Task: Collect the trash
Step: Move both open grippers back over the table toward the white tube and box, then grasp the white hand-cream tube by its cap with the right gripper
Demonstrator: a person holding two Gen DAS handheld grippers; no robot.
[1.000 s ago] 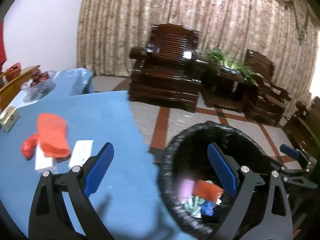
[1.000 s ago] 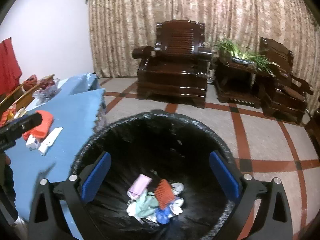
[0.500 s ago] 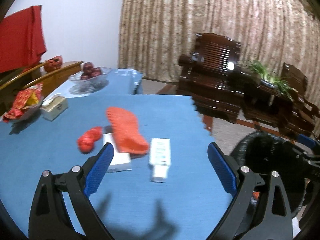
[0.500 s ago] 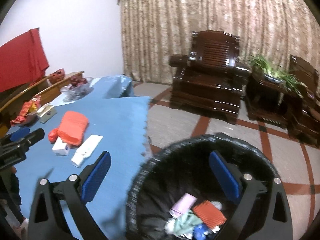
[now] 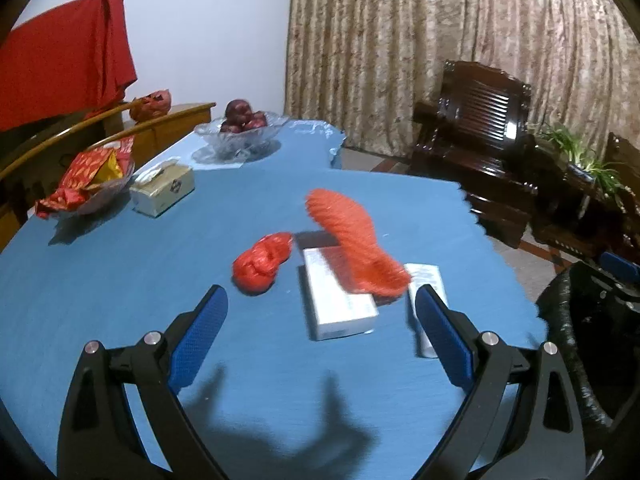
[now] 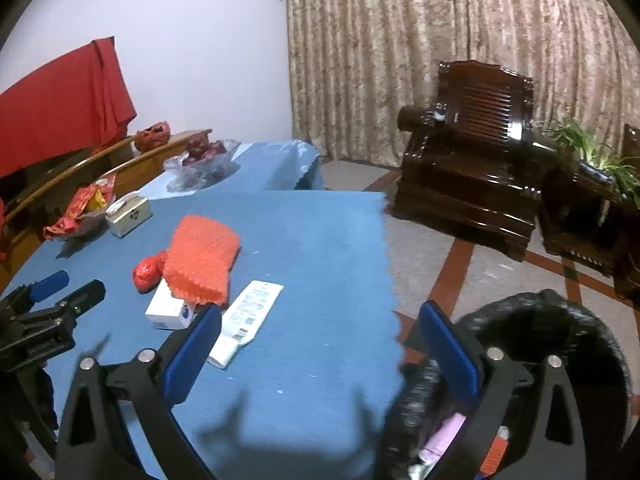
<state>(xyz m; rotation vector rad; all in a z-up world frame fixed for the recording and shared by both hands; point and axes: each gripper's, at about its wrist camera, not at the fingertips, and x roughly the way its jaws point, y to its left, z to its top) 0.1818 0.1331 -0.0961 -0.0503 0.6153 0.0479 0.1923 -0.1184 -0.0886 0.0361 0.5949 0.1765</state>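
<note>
On the blue table (image 5: 120,280) lie an orange foam net (image 5: 352,240), a crumpled red bag (image 5: 262,262), a white box (image 5: 336,300) under the net and a white tube (image 5: 424,280). My left gripper (image 5: 320,320) hangs open just in front of them, holding nothing, and its right finger hides part of the tube. My right gripper (image 6: 320,340) is open and empty over the table edge, with the tube (image 6: 248,316), the box (image 6: 170,308) and the net (image 6: 200,256) ahead on its left. The black-lined trash bin (image 6: 540,340) stands on the floor to the right and holds several scraps.
At the table's far left are a tissue box (image 5: 162,188), a glass bowl of red fruit (image 5: 242,130) and a bowl of red snack packets (image 5: 86,184). Behind these runs a wooden bench (image 5: 60,140) with a red cloth. Dark wooden armchairs (image 6: 472,160) and a plant stand are beyond the table.
Both views have swung left from the bin to the table. The trash on the table now lies right in front of my left gripper. Both grippers stay open.
</note>
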